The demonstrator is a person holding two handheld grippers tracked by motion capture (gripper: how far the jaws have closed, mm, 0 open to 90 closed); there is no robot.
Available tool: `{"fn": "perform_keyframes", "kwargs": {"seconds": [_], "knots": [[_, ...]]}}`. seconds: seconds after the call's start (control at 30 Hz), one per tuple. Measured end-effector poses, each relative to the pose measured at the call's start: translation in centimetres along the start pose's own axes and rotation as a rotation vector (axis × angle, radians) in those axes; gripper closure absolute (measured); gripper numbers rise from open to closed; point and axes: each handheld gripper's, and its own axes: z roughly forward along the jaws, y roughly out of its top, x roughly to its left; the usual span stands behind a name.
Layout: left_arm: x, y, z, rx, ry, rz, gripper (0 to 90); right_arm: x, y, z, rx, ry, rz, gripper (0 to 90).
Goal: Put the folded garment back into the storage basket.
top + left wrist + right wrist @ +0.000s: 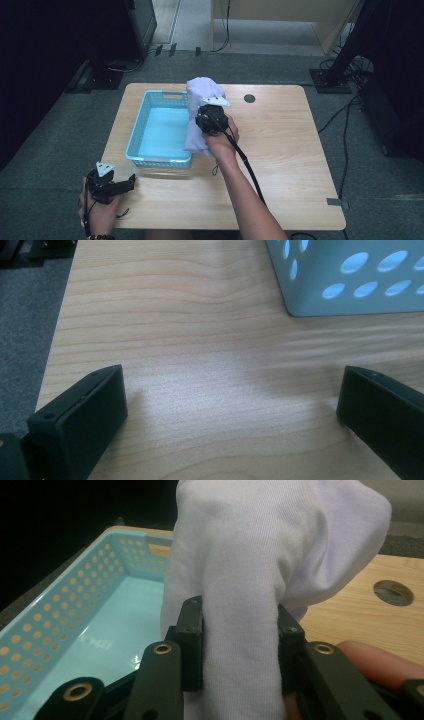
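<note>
Table (280, 165): light wood top with a round hole (249, 98) near the far edge; grey carpet all round it.
Basket (134, 137): pale blue plastic with perforated walls, on the left half of the table, long side running away from the person. Inside looks bare where visible. The right gripper view looks down its length; the left gripper view catches one near corner (350, 280) at upper right.
Cloth (202, 107): white, bunched, held up off the table and hanging over the basket's right rim, part of it draped past the rim toward the table. In the right gripper view (260, 580) a thick fold runs down between the jaws.
Right gripper (212, 119): held above the basket's right edge, jaws pinching the fold of cloth from both sides (240, 640). Cable trails back along the forearm.
Left gripper (131, 181): at the near left corner of the table, well apart from the cloth, resting low by the edge. Jaws spread wide, bare wood between them (232, 400).
Left hand (100, 212): wrapped round the gripper body, a beaded band at the wrist.
</note>
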Motion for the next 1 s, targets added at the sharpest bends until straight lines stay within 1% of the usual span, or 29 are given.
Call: {"fn": "perform_keyframes", "kwargs": {"seconds": [0.43, 0.6, 0.83, 1.0], "knots": [[0.0, 0.0, 0.0, 0.0, 0.0, -0.001, 0.0, 2.8, 0.5, 1.8, 0.016, 0.034, 0.013, 65.3], [0.0, 0.0, 0.0, 0.0, -0.001, -0.003, 0.0, 4.0, 0.6, 2.6, 0.03, 0.045, 0.014, 65.3], [0.0, 0.0, 0.0, -0.002, -0.001, -0.003, 0.0, 5.7, 0.5, 3.8, 0.047, 0.042, -0.008, 65.3], [0.0, 0.0, 0.0, -0.002, 0.0, -0.001, 0.0, 6.6, 0.5, 4.6, 0.053, 0.042, -0.011, 65.3]]}}
